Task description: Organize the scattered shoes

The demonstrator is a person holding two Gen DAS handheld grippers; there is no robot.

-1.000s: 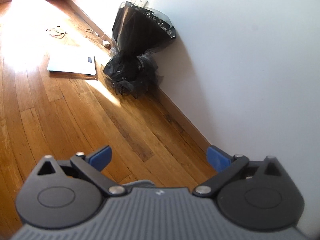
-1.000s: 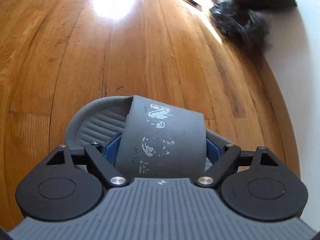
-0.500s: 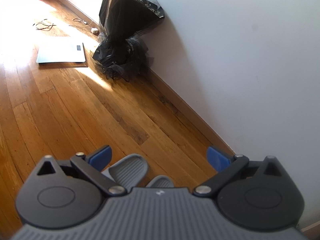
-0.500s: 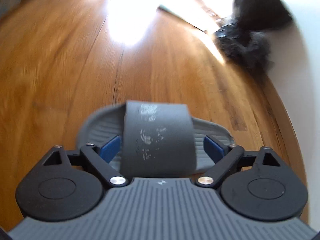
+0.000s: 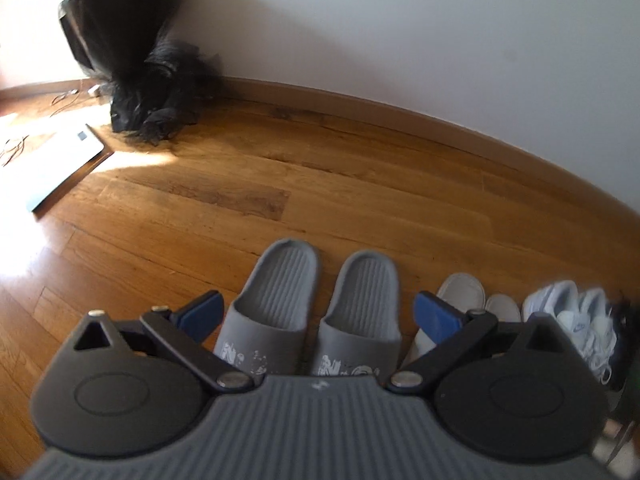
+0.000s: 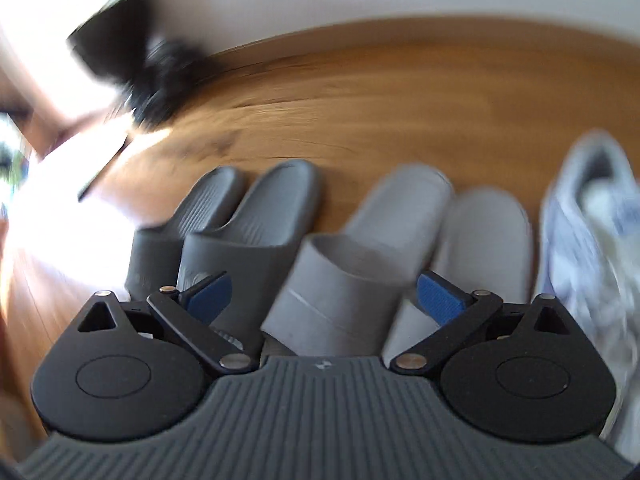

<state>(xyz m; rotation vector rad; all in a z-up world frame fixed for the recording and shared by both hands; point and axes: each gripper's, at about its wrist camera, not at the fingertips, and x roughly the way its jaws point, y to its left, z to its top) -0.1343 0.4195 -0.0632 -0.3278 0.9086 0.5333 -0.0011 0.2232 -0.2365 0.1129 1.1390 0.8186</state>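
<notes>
The left claw (image 5: 316, 314) is wide open and holds nothing. Right under it, between its two blue tips, sit the two dark grey slippers (image 5: 312, 304). They lie side by side, close together, with their long way running straight out from the claw. Their open ends are far from the claw, toward the wall (image 5: 400, 20), and their bands are near it.

The right claw (image 6: 324, 292) is wide open too, and nothing is in its grip. The picture from it is blurry. A light grey slipper (image 6: 360, 256) lies between its tips, and it tips a bit to the left. Its mate (image 6: 484, 236) is just to the right. Next come the white sneakers (image 6: 592, 220), further right. The dark pair is a little left of this claw, so the left claw is nearer to them.

All these shoes make one row on the wood floor (image 5: 360, 168), and all point the same way, at the wall. They look tidy as they lie. I cannot tell if any shoes out of view are left to do.

Far off to the left, a black bag (image 5: 136, 52) leans on the wall.
</notes>
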